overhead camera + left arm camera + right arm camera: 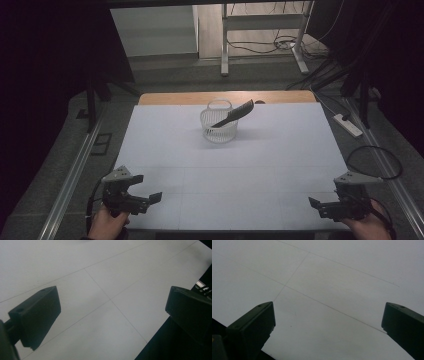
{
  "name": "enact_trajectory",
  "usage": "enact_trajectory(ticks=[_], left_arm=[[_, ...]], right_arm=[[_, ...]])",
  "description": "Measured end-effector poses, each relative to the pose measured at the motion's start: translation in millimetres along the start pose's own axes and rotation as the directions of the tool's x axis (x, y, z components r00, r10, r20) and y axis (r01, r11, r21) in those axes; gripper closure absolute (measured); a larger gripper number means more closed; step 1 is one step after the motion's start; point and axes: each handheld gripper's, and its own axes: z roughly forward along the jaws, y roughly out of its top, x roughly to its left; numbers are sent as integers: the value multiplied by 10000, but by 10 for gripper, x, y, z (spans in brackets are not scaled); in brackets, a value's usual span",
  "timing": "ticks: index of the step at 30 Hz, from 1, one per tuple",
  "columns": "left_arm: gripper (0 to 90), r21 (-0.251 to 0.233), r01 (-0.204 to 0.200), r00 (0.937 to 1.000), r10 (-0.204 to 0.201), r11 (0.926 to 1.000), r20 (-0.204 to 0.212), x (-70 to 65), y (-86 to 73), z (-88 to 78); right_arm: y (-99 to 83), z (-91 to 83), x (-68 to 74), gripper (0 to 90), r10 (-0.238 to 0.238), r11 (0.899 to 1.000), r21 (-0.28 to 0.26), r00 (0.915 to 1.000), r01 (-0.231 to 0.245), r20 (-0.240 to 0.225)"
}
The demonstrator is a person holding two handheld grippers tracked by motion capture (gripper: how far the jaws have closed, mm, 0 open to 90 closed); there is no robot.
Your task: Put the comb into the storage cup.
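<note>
Your left hand-held gripper (pixel 145 196) sits at the near left corner of the tabletop (pixel 165 150), jaws spread wide with nothing between them; in the left gripper view they frame bare white sheet and the near edge. Your right hand-held gripper (pixel 320 206) mirrors it at the near right corner, jaws likewise apart and empty, pointing inward over blank surface.

Both are well apart from the work. The basket (pixel 219 125) stands upright near the far middle of the tabletop, a white slotted one with a handle loop. The comb (pixel 234 115) leans in it, lower end inside, upper end sticking out past the rim toward the right.

This looks like a rest stance, with no grasp in hand. A next reach calls for a long travel forward; the comb's free end is the easiest grip, and your other gripper may need to steady the light basket.
</note>
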Motion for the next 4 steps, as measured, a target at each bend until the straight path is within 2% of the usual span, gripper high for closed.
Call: enact_trajectory(ticks=[4], left_arm=[[5,28,-9,10000,9,10000,5,-3,9,6]], right_arm=[[-12,1,-17,0,79,9998,156,10000,-78,-2]])
